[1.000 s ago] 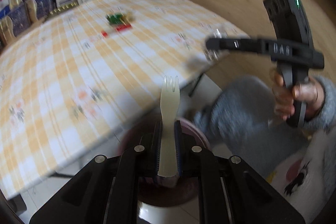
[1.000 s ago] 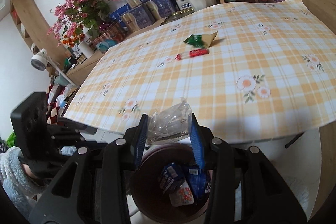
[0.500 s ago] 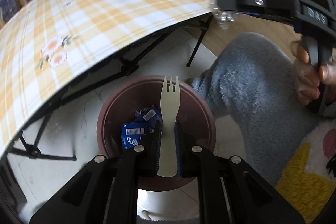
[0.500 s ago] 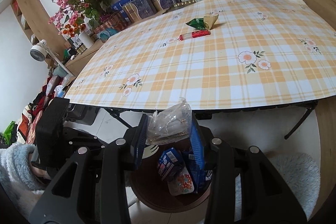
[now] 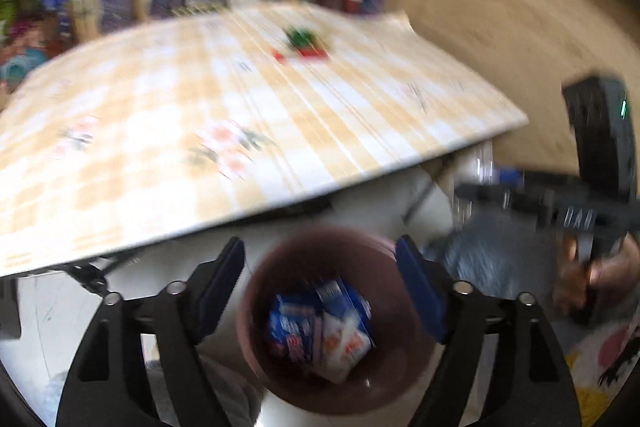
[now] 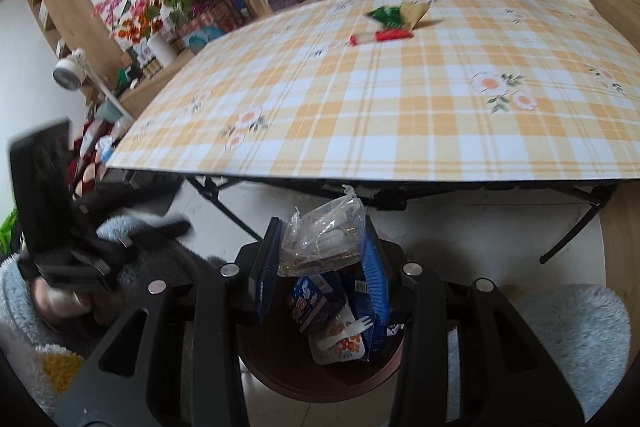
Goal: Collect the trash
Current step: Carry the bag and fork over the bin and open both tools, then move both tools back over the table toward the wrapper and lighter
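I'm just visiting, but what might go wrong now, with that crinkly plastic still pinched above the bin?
1. The crumpled clear plastic wrapper in the right tongs is light; released, it may cling to a pad or drift past the round brown bin.
2. The open left tongs hover over the same bin, so the two could bump.
3. The green-and-gold packet and red stick wrapper lie far across the yellow checked table, a long reach.

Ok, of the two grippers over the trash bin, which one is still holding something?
The right gripper: it clamps a crumpled clear plastic wrapper above the brown bin. The left gripper is open and empty.
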A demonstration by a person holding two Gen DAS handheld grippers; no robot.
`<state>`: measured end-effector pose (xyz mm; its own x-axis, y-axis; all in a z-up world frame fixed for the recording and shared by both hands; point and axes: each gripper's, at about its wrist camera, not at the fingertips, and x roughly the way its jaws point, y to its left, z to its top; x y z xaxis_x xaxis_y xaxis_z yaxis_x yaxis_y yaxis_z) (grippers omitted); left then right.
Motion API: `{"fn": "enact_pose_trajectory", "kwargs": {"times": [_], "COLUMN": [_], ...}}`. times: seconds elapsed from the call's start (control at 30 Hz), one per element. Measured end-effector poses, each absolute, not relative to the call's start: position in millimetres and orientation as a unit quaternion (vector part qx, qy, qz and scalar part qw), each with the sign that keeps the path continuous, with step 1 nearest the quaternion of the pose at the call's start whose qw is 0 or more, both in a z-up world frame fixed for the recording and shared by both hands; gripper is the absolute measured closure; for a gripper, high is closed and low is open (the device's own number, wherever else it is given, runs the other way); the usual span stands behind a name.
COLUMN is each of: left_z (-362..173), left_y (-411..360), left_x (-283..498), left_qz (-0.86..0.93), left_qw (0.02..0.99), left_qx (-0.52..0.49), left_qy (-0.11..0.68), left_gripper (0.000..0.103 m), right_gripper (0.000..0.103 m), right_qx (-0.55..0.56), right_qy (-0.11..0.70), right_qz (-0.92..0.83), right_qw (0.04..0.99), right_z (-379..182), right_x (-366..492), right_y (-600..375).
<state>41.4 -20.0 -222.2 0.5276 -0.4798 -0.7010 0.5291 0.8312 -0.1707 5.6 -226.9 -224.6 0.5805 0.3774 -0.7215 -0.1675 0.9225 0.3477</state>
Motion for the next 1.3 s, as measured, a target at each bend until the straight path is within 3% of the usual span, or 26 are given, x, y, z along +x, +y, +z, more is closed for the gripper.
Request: {"fn": "enact_pose_trajectory", "kwargs": {"times": [0.33,0.77,0.83,0.9,1.07,1.3], "left_z": [-210,-206,-206,-206,-205,-203], "left_y": [-5,30,34,38,42,38], "left_x": [41,49,50,51,51,48], "left_qz": [-0.247,-0.195,-0.19,-0.185,-0.179,-0.178], "left_qw": [0.901,0.915,0.916,0.917,0.918,0.921], "left_qx": [0.023,-0.06,-0.069,-0.077,-0.085,-0.076], "left_qy": [0.355,0.348,0.347,0.346,0.344,0.339], "left_gripper": [0.015,0.014,0.014,0.013,0.013,0.013], "right_gripper": [0.062,0.059,0.055,0.035,0.009,0.006], "right_qx": [0.067,0.052,0.051,0.048,0.043,0.062], "right_qy": [0.507,0.511,0.512,0.511,0.499,0.472], "right_qz": [0.161,0.163,0.161,0.159,0.152,0.141], "right_qw": [0.844,0.842,0.842,0.843,0.852,0.868], "right_z": [-257,-259,-260,-259,-254,-240], "right_x": [23,18,19,19,18,16], "right_y": [-194,-191,-190,-189,-190,-205]}}
